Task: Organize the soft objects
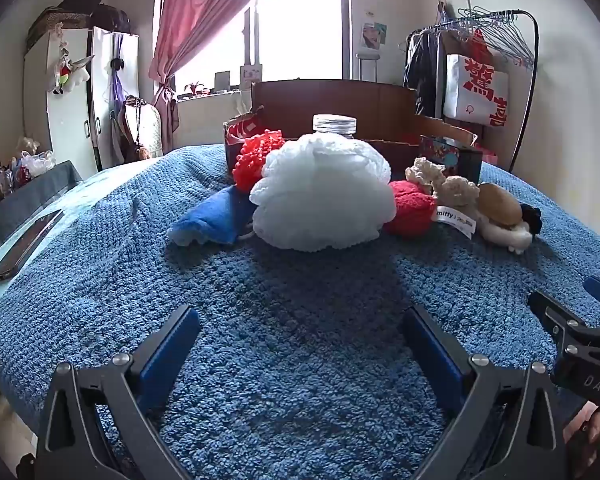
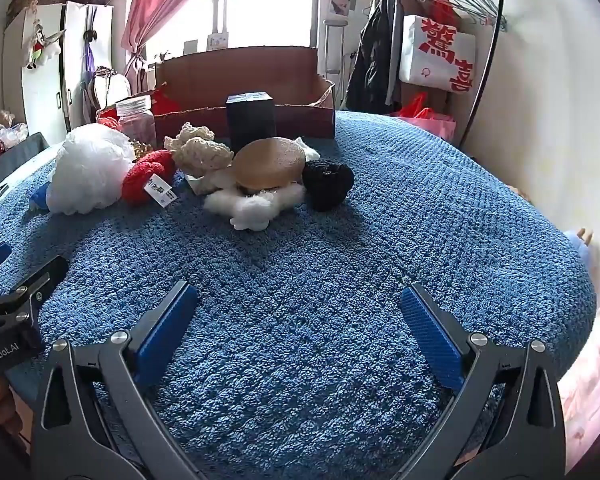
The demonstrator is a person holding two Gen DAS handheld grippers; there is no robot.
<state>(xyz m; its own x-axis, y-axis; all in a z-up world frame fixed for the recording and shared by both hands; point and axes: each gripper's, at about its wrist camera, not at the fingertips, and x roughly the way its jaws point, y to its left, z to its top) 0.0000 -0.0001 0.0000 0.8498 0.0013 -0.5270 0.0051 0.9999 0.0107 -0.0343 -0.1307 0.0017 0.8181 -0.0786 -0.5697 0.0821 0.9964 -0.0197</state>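
A row of soft objects lies on the blue towel (image 1: 300, 300): a white mesh puff (image 1: 324, 192), a blue cloth (image 1: 211, 216), a red knit piece (image 1: 255, 156), a red plush with a tag (image 1: 412, 208), a cream knit piece (image 1: 440, 180), a brown-and-white plush (image 1: 500, 212). In the right wrist view I see the white puff (image 2: 87, 172), the red plush (image 2: 147, 176), the cream knit (image 2: 199, 152), the brown-and-white plush (image 2: 263, 180) and a black fuzzy ball (image 2: 328, 180). My left gripper (image 1: 300, 320) is open and empty, short of the puff. My right gripper (image 2: 300, 296) is open and empty, short of the plush.
An open cardboard box (image 1: 340, 104) stands behind the pile, with a lidded jar (image 1: 334, 124) and a dark box (image 2: 249, 116) in front of it. A phone (image 1: 27, 244) lies at the left. A clothes rack (image 2: 452, 40) stands at the right.
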